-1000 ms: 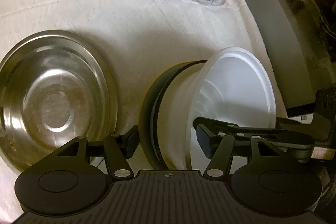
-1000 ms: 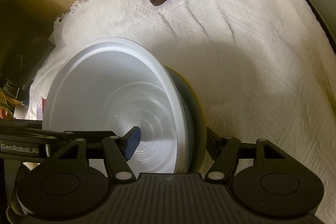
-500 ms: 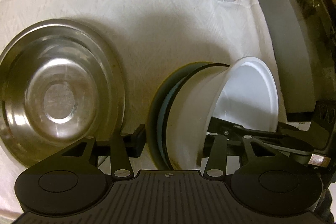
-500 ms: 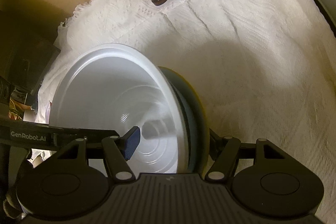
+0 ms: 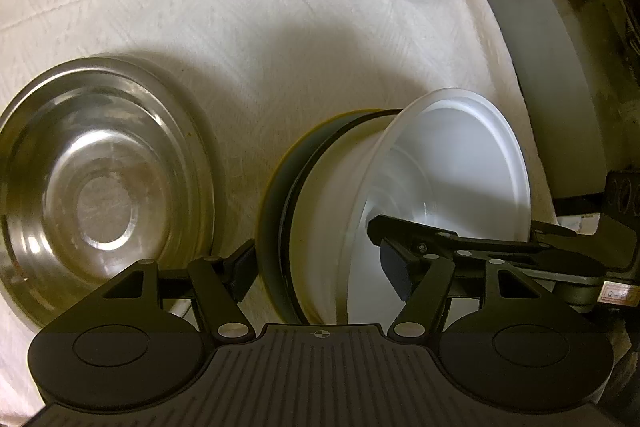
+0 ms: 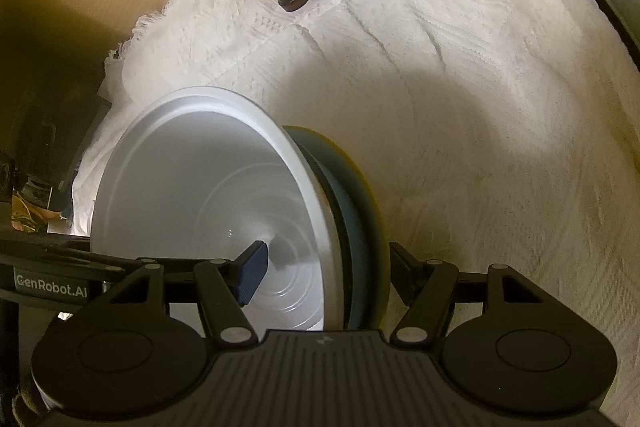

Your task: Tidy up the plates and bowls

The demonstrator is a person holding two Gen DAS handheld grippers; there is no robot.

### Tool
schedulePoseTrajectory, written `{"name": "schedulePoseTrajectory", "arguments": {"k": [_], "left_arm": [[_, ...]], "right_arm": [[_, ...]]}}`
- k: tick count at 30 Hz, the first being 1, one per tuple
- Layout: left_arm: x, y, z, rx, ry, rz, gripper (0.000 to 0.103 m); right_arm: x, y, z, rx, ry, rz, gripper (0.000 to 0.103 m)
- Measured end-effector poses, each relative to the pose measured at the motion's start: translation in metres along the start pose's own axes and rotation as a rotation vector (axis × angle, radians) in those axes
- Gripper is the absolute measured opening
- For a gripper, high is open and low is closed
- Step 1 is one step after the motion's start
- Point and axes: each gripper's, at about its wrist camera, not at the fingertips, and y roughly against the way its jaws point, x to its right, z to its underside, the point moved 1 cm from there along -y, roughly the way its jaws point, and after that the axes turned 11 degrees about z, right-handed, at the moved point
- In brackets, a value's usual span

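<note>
White bowl point(image 5: 452, 155) tipped sideways against dark plate point(image 5: 280, 187), steel bowl point(image 5: 100, 179) beside

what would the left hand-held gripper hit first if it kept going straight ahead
Probably the stacked white bowl and dark plate, standing on edge between its opening fingers; beyond lies the white cloth. Depth is unclear.

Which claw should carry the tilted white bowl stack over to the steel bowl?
Probably the right claw: it straddles the white bowl and dark plates, seemingly holding them. The left claw is opening around them, beside the steel bowl.
</note>
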Motion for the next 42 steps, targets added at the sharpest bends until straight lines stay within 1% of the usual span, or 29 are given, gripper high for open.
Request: {"name": "schedulePoseTrajectory", "arguments": {"k": [5,8,14,20,22,23,24,35,42], "left_arm": [[0.001,-0.002,0.0,0.013,-0.004,-0.021,0.066],[0.002,-0.002,0.002,0.026,-0.012,-0.041,0.063],[0.001,-0.001,0.0,0.027,-0.004,-0.055,0.062],[0.002,-0.001,0.002,0.05,-0.01,-0.064,0.062],[0.003,0.0,0.003,0.055,-0.012,-0.062,0.061],[0.002,0.001,0.003,0.059,-0.01,-0.06,0.061],[0.001,0.001,0.003,0.06,-0.005,-0.056,0.061],[-0.004,0.007,0.006,0.063,0.015,-0.038,0.06],[-0.006,0.013,0.008,0.075,0.011,-0.021,0.06]], "right_arm": [[-0.002,0.0,0.0,-0.002,0.013,0.017,0.064],[-0.001,-0.001,0.001,-0.009,0.012,0.008,0.064],[0.0,-0.002,0.001,-0.015,0.004,0.011,0.064],[0.003,-0.002,0.003,-0.019,-0.016,0.006,0.064],[0.004,-0.002,0.003,-0.028,-0.025,-0.003,0.06],[0.003,-0.002,0.002,-0.035,-0.029,-0.014,0.055],[0.003,-0.003,0.002,-0.044,-0.038,-0.023,0.055],[-0.005,-0.005,-0.001,-0.079,-0.042,0.007,0.056],[-0.009,-0.005,-0.004,-0.087,-0.034,0.016,0.056]]}}
